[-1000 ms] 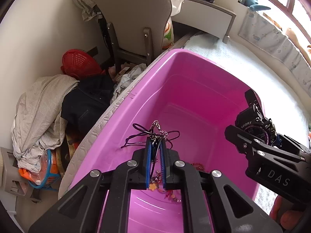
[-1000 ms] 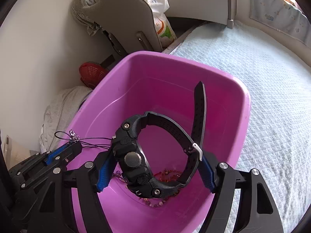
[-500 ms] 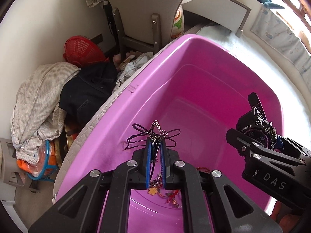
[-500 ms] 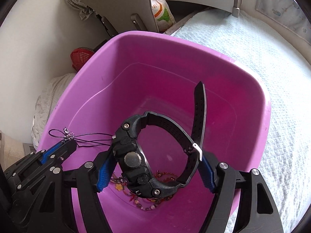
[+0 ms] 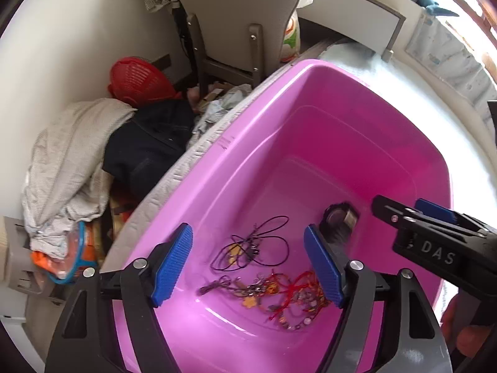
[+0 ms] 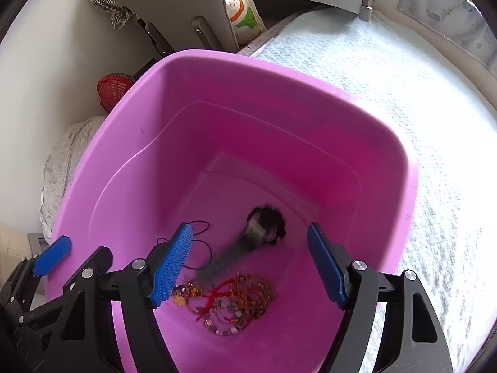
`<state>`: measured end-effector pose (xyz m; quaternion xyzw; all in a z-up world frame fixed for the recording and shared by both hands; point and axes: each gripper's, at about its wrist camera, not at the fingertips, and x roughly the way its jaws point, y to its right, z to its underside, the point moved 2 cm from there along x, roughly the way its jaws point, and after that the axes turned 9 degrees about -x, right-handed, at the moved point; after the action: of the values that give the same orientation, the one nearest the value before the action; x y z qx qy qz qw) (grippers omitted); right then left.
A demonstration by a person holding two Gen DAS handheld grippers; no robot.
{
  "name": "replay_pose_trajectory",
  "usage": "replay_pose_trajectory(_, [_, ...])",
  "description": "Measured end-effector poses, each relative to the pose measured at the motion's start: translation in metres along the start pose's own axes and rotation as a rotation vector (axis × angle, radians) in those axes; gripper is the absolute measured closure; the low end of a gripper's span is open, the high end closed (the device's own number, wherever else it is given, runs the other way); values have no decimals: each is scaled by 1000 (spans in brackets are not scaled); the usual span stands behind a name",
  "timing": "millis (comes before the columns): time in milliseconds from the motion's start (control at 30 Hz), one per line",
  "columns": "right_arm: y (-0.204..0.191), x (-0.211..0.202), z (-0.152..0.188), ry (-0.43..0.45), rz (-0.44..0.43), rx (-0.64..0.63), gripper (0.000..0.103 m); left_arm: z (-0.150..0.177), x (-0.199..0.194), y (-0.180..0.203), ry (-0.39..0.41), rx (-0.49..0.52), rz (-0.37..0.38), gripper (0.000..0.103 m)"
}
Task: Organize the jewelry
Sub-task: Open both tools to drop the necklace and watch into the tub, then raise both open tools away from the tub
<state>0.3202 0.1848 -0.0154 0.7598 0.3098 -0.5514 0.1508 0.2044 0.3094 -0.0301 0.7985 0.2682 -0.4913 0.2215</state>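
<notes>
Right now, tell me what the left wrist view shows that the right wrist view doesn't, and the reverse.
Only the left wrist view shows the whole black cord necklace and the dark clothes pile on the floor. Only the right wrist view shows the wide bedspread beside the tub. Both show the pink tub, the blurred black watch, the red bead tangle, and both grippers open.

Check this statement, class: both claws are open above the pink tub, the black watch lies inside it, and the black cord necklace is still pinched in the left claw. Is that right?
Not quite. The black cord necklace is not in the left claw; that claw is open and empty, and the necklace lies in the pink tub, as the left wrist view shows. The right claw is open and the black watch lies inside, as stated.
</notes>
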Motion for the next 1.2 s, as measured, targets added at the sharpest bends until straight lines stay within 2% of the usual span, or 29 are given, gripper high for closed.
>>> replay_pose_trajectory(200, [4, -11, 7, -10, -6, 15, 30, -2, -13, -5, -5, -16, 8, 25])
replay_pose_trajectory(733, [-9, -45, 15, -24, -1, 1, 30, 2, -49, -16, -13, -16, -4, 23])
replay_pose_trajectory(1200, [-25, -89, 46, -45, 0, 0, 30, 13, -87, -28, -25, 8, -6, 19])
